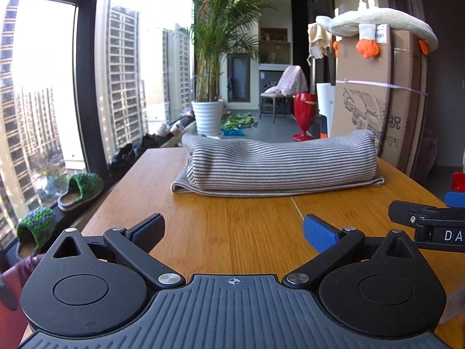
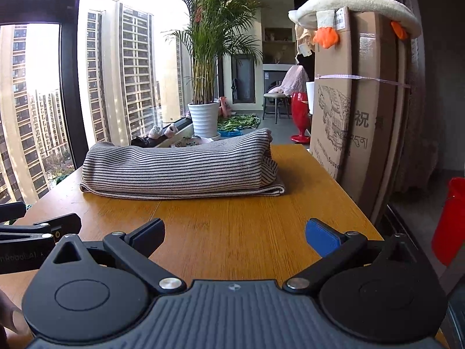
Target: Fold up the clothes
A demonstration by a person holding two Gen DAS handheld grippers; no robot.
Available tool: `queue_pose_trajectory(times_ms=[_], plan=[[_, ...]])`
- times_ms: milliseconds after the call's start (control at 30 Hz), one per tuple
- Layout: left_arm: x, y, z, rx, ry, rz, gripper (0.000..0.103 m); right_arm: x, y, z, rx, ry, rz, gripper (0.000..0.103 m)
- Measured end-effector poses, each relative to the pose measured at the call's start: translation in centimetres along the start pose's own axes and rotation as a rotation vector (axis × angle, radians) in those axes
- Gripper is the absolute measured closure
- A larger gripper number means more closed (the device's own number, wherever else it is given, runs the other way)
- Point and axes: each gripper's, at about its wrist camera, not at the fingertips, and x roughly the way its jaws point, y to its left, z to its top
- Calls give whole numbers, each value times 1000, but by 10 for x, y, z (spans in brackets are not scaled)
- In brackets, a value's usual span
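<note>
Garment: the striped garment (image 1: 276, 165) is seen folded into a thick bundle at the far worktop (image 1: 232, 232).
Tools: left tool (image 1: 232, 229) and right tool (image 2: 235, 232) are held spread, empty, well apart from it.
Progress: folding is judged nearly complete.

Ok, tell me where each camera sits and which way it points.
Left wrist: on the left gripper, low over the table, facing the striped garment; its open fingers show, the right gripper at the right edge.
Right wrist: on the right gripper, facing the same way; open fingers, the left gripper and a fingertip at left.
Shared: garment, table, palm, box.
</note>
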Motion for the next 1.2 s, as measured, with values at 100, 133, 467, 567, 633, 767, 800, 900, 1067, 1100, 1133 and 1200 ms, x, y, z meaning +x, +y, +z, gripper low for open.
queue_pose_trajectory(times_ms=[100, 133, 467, 567, 633, 767, 800, 900, 1067, 1100, 1133, 1200], plan=[[1, 1, 0, -1, 7, -5, 0, 0, 0, 0, -1, 0, 2, 0], [2, 1, -1, -2, 9, -6, 0, 0, 0, 0, -1, 0, 2, 0], [3, 3, -2, -12, 18, -11, 0, 1, -2, -2, 0, 1, 7, 0], [4, 4, -2, -13, 19, -11, 0, 1, -2, -1, 4, 2, 7, 0], [4, 4, -2, -13, 18, -10, 0, 0, -2, -1, 6, 1, 8, 0], [3, 4, -2, -8, 17, -8, 0, 0, -2, -1, 9, 2, 9, 0], [4, 3, -2, -8, 17, -8, 0, 0, -2, -1, 10, 3, 9, 0], [4, 4, -2, -10, 17, -7, 0, 0, -2, -1, 14, 4, 9, 0], [4, 3, -2, -9, 16, -6, 0, 0, -3, -1, 19, 7, 12, 0], [4, 3, -2, -9, 17, -6, 0, 0, -3, -1, 21, 9, 13, 0], [4, 3, -2, -9, 17, -6, 0, 0, -3, -1, 23, 10, 14, 0], [4, 3, -1, -10, 17, -6, 0, 0, -4, -1, 26, 11, 15, 0]])
